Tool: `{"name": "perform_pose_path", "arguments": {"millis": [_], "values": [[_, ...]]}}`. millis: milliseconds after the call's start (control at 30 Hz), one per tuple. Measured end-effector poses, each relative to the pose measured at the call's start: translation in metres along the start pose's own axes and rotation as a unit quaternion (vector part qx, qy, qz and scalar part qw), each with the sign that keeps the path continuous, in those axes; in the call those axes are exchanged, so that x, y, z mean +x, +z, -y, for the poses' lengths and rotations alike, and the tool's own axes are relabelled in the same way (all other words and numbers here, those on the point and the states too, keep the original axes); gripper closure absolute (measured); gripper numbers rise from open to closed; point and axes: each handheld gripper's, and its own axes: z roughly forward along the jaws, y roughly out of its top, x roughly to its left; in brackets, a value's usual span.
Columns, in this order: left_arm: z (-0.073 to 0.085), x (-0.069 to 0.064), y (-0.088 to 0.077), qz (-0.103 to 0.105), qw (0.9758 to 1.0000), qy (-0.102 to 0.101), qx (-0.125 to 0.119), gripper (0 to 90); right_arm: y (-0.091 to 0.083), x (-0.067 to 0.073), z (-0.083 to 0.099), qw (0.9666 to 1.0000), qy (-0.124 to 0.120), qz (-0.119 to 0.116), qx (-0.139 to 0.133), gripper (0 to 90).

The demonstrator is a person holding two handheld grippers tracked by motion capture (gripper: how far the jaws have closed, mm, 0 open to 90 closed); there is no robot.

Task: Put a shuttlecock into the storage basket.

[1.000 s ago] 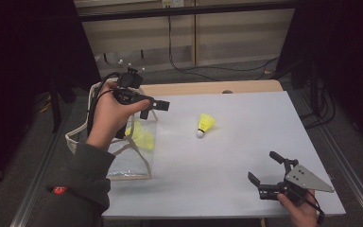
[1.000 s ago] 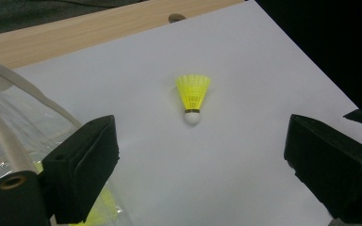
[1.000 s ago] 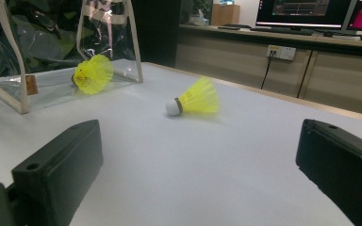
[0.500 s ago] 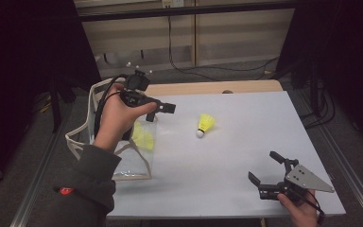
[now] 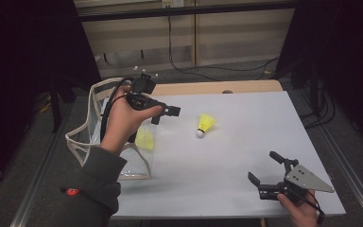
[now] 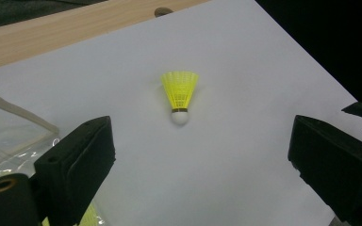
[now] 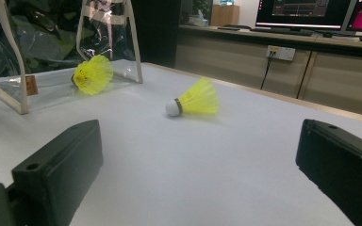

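Right gripper (image 5: 264, 172) resting at the table's near right edge, jaws wide apart and empty, left gripper (image 5: 166, 113) raised over the white table (image 5: 246, 142), jaws spread with nothing between them, yellow shuttlecock (image 5: 205, 125) lying just beyond it, second shuttlecock (image 7: 92, 74) inside the clear bag (image 5: 105, 142) at left.

Bare white table (image 5: 227, 156) lies all around the shuttlecock (image 5: 206, 124); the clear bag (image 5: 123, 156) crowds the left edge.

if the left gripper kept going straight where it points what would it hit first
Most likely the yellow shuttlecock lying on the white table. It sits between the open jaws of the left gripper in that gripper's view, with nothing nearer in line, though depth is hard to judge.
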Motion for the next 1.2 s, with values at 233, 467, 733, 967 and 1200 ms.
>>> {"name": "perform_pose_path", "arguments": {"millis": [233, 467, 733, 967, 1200], "values": [[0.002, -0.003, 0.008, 0.002, 1.0, 0.005, 0.003, 6.8, 0.0, 0.0, 0.0, 1.0, 0.001, -0.001, 0.001, 1.2], [0.004, -0.006, 0.015, 0.003, 1.0, 0.005, 0.005, 6.5, 0.0, 0.0, 0.0, 1.0, 0.001, 0.0, 0.001, 1.2], [0.006, -0.01, 0.024, 0.005, 0.9999, 0.005, 0.007, 6.0, -0.001, 0.0, 0.0, 1.0, -0.001, -0.001, 0.002, 1.2], [0.008, -0.012, 0.032, 0.005, 0.9999, 0.008, 0.01, 5.9, 0.0, 0.0, 0.0, 1.0, 0.0, 0.0, 0.001, 1.2], [0.011, -0.013, 0.04, 0.005, 0.9999, 0.008, 0.009, 5.9, -0.001, -0.001, 0.0, 1.0, -0.001, 0.0, 0.002, 1.2]]}}
